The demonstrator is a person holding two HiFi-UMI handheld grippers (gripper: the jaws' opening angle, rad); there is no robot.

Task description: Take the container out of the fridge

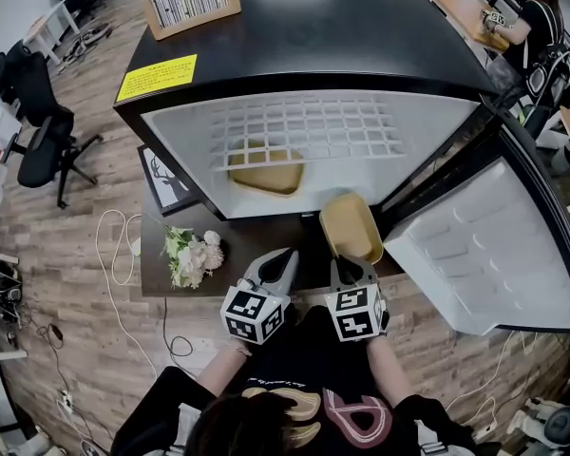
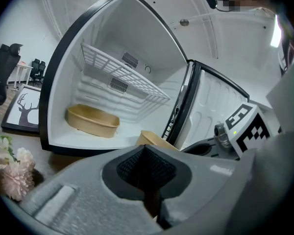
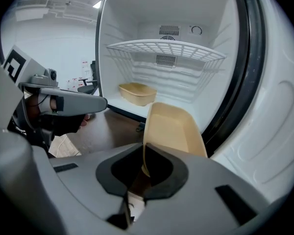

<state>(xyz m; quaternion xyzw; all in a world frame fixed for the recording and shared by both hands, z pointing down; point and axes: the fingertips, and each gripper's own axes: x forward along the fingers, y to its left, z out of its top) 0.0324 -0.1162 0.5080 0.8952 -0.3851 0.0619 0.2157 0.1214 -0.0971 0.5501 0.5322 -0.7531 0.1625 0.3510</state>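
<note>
The small fridge (image 1: pixel 185 126) stands open, its door (image 1: pixel 484 245) swung out to the right. In front of its opening, outside it, a tan container (image 1: pixel 350 226) is pinched by its near rim in my right gripper (image 1: pixel 351 266), and the right gripper view shows the same container (image 3: pixel 174 129) tilted up between the pads. A second tan container (image 1: pixel 266 169) rests on the fridge floor under the wire shelf (image 1: pixel 304 131). My left gripper (image 1: pixel 277 266) hangs beside the right one, shut and empty.
A bunch of pale flowers (image 1: pixel 192 255) lies on the dark low table (image 1: pixel 237 245) left of my grippers. A framed deer picture (image 1: pixel 166 180) leans by the fridge. An office chair (image 1: pixel 38 141) and cables are on the wooden floor at left.
</note>
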